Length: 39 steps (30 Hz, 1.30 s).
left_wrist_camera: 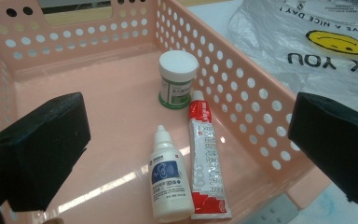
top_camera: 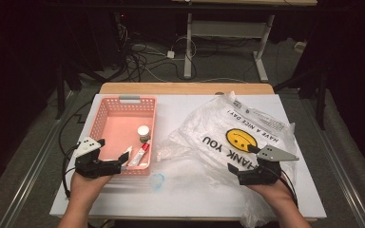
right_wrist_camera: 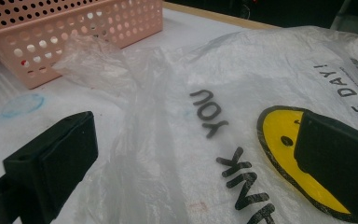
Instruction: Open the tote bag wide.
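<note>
A pink perforated basket (top_camera: 105, 115) (left_wrist_camera: 242, 88) sits on the table's left half. Inside it lie a white-capped jar (left_wrist_camera: 177, 79) (top_camera: 143, 131), a red and white tube (left_wrist_camera: 205, 156) (top_camera: 140, 154) and a small white dropper bottle (left_wrist_camera: 168, 176). My left gripper (top_camera: 111, 153) (left_wrist_camera: 186, 149) hovers open over the basket's near end, jaws wide apart around the bottle and tube without touching them. A clear plastic bag (top_camera: 237, 137) (right_wrist_camera: 242, 116) with a yellow smiley and "THANK YOU" print lies on the right. My right gripper (top_camera: 242, 159) (right_wrist_camera: 196, 158) is open just above the bag.
The white table top (top_camera: 190, 194) has a wooden far edge (top_camera: 185, 88). A faint blue ring mark (top_camera: 157, 181) (right_wrist_camera: 22, 105) lies on it in front of the basket. Beyond the table are cables on the floor (top_camera: 142, 59) and a desk frame (top_camera: 188, 42).
</note>
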Tool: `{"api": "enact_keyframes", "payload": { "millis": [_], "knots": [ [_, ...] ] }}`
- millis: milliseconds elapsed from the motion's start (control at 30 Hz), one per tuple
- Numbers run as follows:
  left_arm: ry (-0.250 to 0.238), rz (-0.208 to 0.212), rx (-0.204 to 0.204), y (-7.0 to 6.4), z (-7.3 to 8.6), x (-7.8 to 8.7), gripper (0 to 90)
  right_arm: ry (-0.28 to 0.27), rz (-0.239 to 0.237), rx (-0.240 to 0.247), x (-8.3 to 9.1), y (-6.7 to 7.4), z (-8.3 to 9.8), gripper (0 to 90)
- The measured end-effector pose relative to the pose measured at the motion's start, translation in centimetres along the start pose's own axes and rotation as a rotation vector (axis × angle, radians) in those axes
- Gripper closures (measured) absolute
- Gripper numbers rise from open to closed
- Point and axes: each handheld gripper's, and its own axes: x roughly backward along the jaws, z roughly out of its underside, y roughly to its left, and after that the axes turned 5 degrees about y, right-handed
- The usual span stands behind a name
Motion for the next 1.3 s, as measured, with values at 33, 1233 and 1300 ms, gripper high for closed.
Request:
{"api": "enact_keyframes", "payload": {
  "millis": [33, 1233, 1300],
  "knots": [
    [0.001, 0.007, -0.001, -0.1, -0.1, 0.0, 0.0, -0.002, 0.000, -0.002, 0.0, 0.0, 0.0, 0.0],
    [0.130, 0.068, -0.021, 0.0, -6.9, -5.3, 0.0, -0.019, 0.006, -0.027, 0.8, -0.5, 0.4, 0.0],
    [0.155, 0.070, -0.022, 0.1, -7.1, -5.7, 0.0, -0.018, 0.007, -0.026, 0.8, -0.5, 0.4, 0.0]
  ]
}}
